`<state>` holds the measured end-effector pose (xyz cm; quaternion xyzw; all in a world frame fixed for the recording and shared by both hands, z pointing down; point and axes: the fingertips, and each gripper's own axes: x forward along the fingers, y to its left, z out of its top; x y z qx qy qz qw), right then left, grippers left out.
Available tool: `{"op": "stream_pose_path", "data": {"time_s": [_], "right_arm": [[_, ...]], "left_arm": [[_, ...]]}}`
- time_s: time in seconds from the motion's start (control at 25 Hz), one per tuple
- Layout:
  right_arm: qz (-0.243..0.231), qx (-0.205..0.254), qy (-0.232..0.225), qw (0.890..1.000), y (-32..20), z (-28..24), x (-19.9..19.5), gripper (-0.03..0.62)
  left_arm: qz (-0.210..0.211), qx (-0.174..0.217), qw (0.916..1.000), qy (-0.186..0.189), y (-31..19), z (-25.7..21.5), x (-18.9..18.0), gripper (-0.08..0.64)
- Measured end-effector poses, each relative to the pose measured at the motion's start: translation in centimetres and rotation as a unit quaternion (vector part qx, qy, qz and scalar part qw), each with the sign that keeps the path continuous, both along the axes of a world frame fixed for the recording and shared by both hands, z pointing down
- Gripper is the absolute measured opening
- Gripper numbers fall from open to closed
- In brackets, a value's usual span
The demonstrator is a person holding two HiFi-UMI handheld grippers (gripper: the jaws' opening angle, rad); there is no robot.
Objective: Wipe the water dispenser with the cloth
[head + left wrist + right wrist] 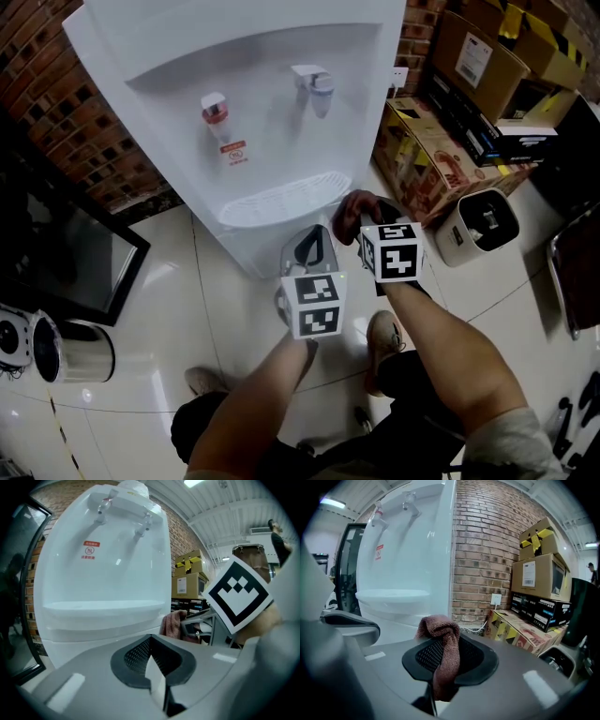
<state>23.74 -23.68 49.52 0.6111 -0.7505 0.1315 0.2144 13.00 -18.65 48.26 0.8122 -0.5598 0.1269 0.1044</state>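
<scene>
- Cloth [438, 629]: one, a dark reddish-brown towel, pinched between the two jaws of the right gripper [443, 667]. A bunched end stands up above the pads and the rest hangs down through the gap.
- Left gripper [152, 665]: its two jaws are pressed together with nothing between them. In the head view it sits just left of the right gripper and a little lower.
- Marker cubes: two, the left cube [312, 305] and the right cube [392, 250], side by side, one on each gripper.
- Water dispenser [253, 56]: one, white, standing straight ahead of both grippers. The held cloth is by the right end of its drip tray [281, 199], near the cabinet's front right edge. I can't tell whether it touches.
- Taps: two, a red tap [216, 112] on the left and a blue tap [317, 86] on the right, both above the tray.
- Further out, a brick wall [483, 550] with one wall socket [496, 599]. To the right, two brown cartons [539, 569] are stacked on a black box [541, 609].
</scene>
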Motion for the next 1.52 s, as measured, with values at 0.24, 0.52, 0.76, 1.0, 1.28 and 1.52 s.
{"op": "stream_pose_path", "data": {"time_s": [0.24, 0.52, 0.76, 1.0, 1.28, 1.52], "right_arm": [[-0.024, -0.013, 0.029, 0.999, 1.6, -0.2, -1.8, 0.089], [-0.142, 0.013, 0.018, 0.99, 6.2, -1.9, -13.0, 0.089], [-0.239, 0.016, -0.003, 0.971, 9.3, 0.2, -24.6, 0.089], [-0.212, 0.007, -0.002, 0.977, 8.2, 4.1, -27.6, 0.089], [-0.17, 0.012, -0.003, 0.985, 6.4, 7.6, -26.2, 0.089], [-0.157, 0.029, -0.007, 0.987, 5.5, 7.3, -23.7, 0.089]], "left_arm": [[-0.01, 0.003, 0.9998, -0.017, 1.0, -0.4, -2.8, 0.0], [-0.105, 0.0, 0.994, -0.029, 3.5, -1.2, -14.8, 0.0], [-0.172, 0.005, 0.9829, -0.065, 4.7, -1.3, -23.3, 0.0], [-0.17, 0.01, 0.9823, -0.077, 4.3, 0.0, -25.5, 0.0], [-0.179, -0.013, 0.9794, -0.092, 4.4, 2.7, -27.3, 0.0], [-0.18, -0.029, 0.9787, -0.094, 4.4, 4.5, -26.3, 0.0]]}}
